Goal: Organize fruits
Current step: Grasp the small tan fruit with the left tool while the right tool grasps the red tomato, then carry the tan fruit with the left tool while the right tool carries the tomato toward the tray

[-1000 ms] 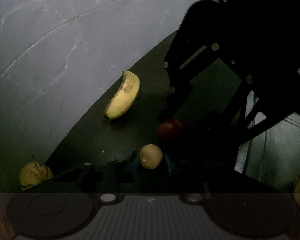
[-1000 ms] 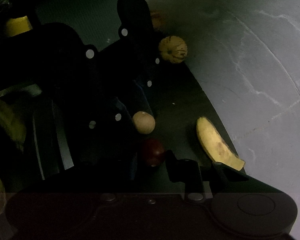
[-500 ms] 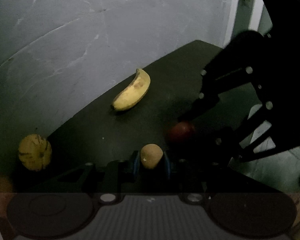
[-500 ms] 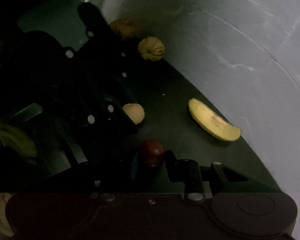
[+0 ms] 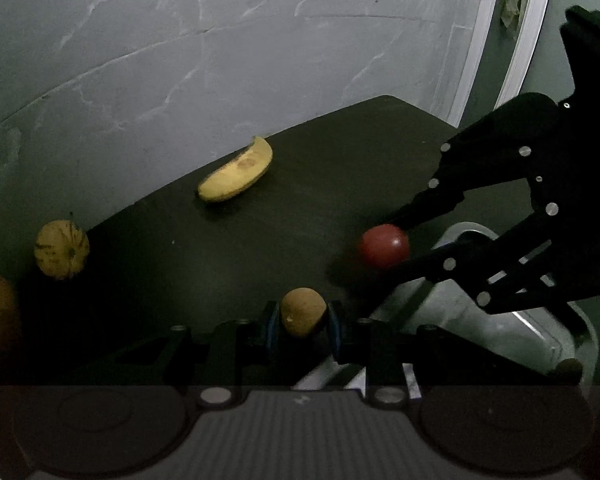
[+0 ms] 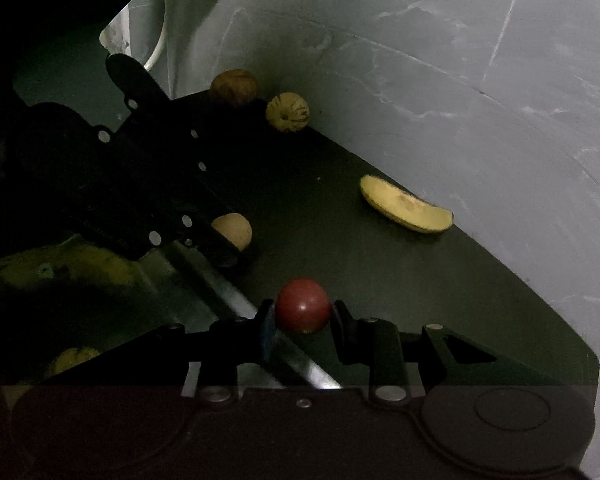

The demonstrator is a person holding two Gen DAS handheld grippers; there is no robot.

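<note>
Carry step: left gripper point(image 5: 302, 316) clamps tan round fruit point(image 5: 302, 311), right gripper point(image 6: 303, 312) clamps red fruit point(image 6: 303, 310); next, release into lower-left metal tray point(image 6: 204, 276).

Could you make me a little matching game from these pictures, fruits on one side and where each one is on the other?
Things:
1. red round fruit
2. tan round fruit
3. banana
4. striped yellow fruit

Places:
A. lying alone on the dark table, near the wall
B. pinched in the left gripper
C. at the table's edge, beside a brown fruit
D. pinched in the right gripper

Pairs: 1-D, 2-B, 3-A, 4-C
</note>
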